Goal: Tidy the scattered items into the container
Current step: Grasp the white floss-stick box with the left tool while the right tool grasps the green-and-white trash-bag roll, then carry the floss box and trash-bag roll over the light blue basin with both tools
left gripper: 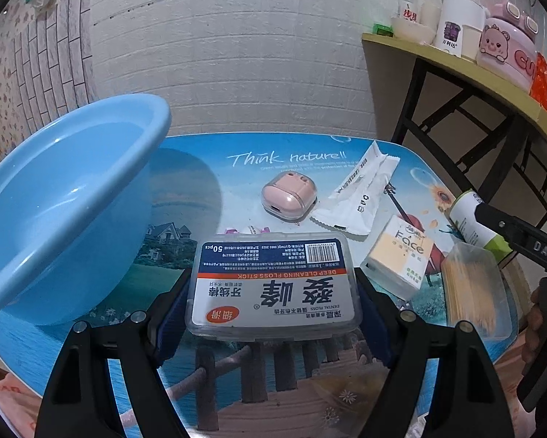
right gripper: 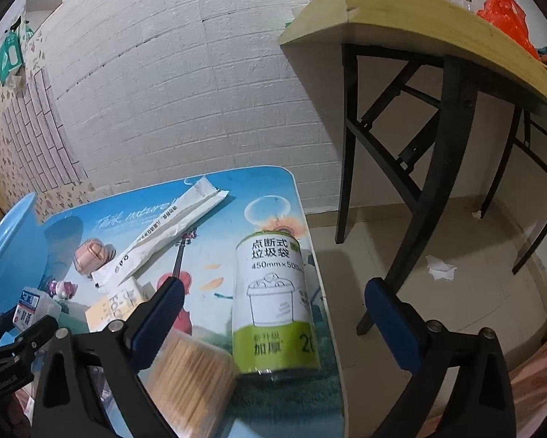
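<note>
- Left tongs grip the dental floss box by its short sides, above the desk, beside the blue basin
- Box: light, stiff, smooth plastic; likely to slip
- Right tongs gape wide around the bag roll, pads clear
- Nearby: earbud case, sachet, toothpick box

Both wrist views look steeply down, close, sharing the table.

My left gripper clamps a floss box above the table, beside a blue basin.
</note>
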A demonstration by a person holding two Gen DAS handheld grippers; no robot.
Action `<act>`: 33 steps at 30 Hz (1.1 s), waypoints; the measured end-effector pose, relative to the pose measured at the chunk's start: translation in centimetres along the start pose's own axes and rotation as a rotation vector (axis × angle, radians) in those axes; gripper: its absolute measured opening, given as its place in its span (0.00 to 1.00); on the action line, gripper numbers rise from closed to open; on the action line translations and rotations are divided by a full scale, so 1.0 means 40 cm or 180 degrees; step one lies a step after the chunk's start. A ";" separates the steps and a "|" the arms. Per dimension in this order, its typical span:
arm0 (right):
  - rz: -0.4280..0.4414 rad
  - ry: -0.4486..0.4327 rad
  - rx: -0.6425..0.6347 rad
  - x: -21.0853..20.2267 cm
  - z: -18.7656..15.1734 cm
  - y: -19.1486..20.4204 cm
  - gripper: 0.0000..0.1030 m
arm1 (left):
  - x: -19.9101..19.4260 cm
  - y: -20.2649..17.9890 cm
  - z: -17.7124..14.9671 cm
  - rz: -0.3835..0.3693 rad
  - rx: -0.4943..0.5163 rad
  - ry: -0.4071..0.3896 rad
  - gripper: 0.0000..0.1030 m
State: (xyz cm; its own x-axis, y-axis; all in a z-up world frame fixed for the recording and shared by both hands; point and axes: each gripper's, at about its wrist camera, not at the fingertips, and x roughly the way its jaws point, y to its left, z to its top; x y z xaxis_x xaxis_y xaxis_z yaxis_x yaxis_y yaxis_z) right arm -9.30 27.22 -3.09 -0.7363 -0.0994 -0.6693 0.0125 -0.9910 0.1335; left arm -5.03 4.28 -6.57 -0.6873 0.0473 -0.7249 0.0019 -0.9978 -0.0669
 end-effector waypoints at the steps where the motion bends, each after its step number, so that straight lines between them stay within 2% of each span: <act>1: 0.0006 0.0013 -0.0007 0.006 0.001 0.001 0.92 | 0.000 0.000 0.001 -0.0006 0.0001 -0.0001 0.77; 7: -0.0041 0.0126 -0.0179 0.044 -0.004 0.015 0.82 | -0.003 0.002 0.002 -0.0035 0.0007 -0.0002 0.77; 14: -0.0002 0.0238 -0.0192 0.074 -0.004 0.011 0.67 | -0.011 0.004 0.004 -0.0061 0.0006 -0.0020 0.77; 17: 0.0013 0.0279 -0.0206 0.079 -0.009 0.014 0.64 | -0.012 0.003 0.007 -0.0066 0.0013 -0.0030 0.77; 23: -0.0031 0.0292 -0.0242 0.086 -0.013 0.014 0.48 | -0.011 0.003 0.010 -0.0061 0.0007 -0.0021 0.77; 33: 0.0045 0.0307 -0.0210 0.082 -0.009 0.007 0.46 | -0.020 0.000 0.020 -0.0068 0.0014 -0.0058 0.77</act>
State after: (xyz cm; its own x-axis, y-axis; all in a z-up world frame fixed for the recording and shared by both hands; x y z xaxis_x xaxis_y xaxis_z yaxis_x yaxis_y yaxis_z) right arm -11.48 26.60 -5.52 -0.6672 -0.1184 -0.7354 0.0693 -0.9929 0.0970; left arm -5.05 4.22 -5.45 -0.7002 0.0678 -0.7107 -0.0161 -0.9967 -0.0792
